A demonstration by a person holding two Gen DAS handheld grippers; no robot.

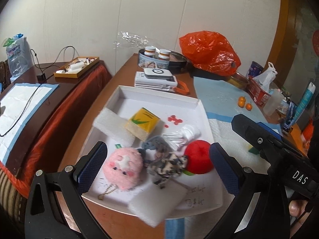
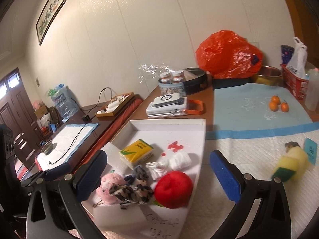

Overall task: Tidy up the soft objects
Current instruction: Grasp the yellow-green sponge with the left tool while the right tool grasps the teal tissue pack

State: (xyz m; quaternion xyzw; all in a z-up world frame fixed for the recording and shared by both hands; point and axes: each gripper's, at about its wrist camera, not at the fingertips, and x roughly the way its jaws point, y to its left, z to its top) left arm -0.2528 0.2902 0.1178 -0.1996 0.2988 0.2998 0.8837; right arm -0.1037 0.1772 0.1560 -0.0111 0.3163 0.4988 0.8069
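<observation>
On the table, white tray (image 1: 159, 97): holds pink plush (image 1: 122, 168), camouflage cloth toy (image 1: 166, 166), red plush (image 1: 198, 159), white shuttlecock (image 1: 182, 136), yellow tissue pack (image 1: 142, 123), foam blocks (image 1: 113, 126).
Left claw (image 1: 157, 166): released, spread wide, gripping nothing; pink plush and camouflage cloth toy seen between the two pads, untouched.
Right claw (image 2: 157, 171): released, wide apart, empty; red plush in the gap, tray corner beneath.
Yellow doll (image 2: 292, 162): outside the tray, on the white pad (image 2: 249, 149), at 3 o'clock from the right claw, well apart, blurred.
Step in hand: likely between placements, most soft items already gathered in the tray.
Next move, as a judgement: swing the right claw toward 3 o'clock, lower over the yellow doll, close gently on its body, carry to the tray.
Free spot: bare tray floor at 12 o'clock, beyond the yellow tissue pack.
Risk: soft body may squash or slip; crowded near end of tray may topple.
</observation>
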